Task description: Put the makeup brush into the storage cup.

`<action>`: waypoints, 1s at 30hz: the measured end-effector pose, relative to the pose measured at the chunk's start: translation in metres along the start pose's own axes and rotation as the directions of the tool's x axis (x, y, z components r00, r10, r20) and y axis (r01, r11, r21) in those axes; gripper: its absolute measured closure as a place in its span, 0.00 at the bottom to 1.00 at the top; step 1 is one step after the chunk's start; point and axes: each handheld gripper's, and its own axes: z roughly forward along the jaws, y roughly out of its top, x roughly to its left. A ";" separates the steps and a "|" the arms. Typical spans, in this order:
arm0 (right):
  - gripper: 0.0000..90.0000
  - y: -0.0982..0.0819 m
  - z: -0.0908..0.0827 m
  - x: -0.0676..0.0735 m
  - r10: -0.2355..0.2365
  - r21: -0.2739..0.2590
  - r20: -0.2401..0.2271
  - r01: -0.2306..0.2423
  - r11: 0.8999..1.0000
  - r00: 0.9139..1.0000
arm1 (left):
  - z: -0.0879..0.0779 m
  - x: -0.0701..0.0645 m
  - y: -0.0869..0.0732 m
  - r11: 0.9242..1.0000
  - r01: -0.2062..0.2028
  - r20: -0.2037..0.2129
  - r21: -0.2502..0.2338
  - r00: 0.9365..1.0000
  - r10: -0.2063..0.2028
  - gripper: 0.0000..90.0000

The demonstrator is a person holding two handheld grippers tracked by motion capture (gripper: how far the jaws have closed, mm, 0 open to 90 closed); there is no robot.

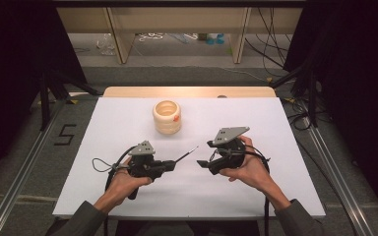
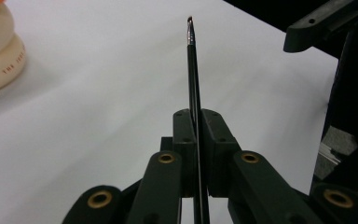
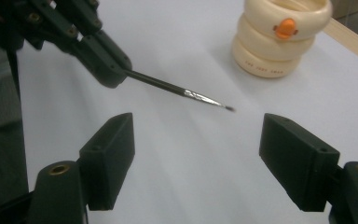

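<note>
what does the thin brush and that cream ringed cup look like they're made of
The thin brush, clamped in the left tongs, looks like a dark glossy handle, plastic or lacquered wood, with a shiny silver band near the tip that reads as metal. The cream ringed cup looks like smooth matte plastic or silicone: soft stacked rolls, even colour, an orange bump on its side.
</note>
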 end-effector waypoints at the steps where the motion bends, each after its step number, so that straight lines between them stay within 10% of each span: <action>1: 0.29 -0.002 -0.001 -0.002 0.039 -0.012 -0.005 -0.039 0.999 0.999 | 0.000 0.000 0.000 1.000 0.001 -0.003 -0.016 1.000 -0.002 0.94; 12: 0.21 -0.011 0.010 -0.007 0.191 -0.084 -0.055 -0.195 0.977 0.980 | -0.007 -0.001 0.002 0.993 0.014 -0.052 -0.115 0.998 -0.020 0.94; 30: 0.22 -0.008 0.018 -0.006 0.326 -0.228 -0.146 -0.353 0.907 0.934 | -0.009 -0.009 0.002 0.977 0.020 -0.079 -0.210 0.996 -0.037 0.94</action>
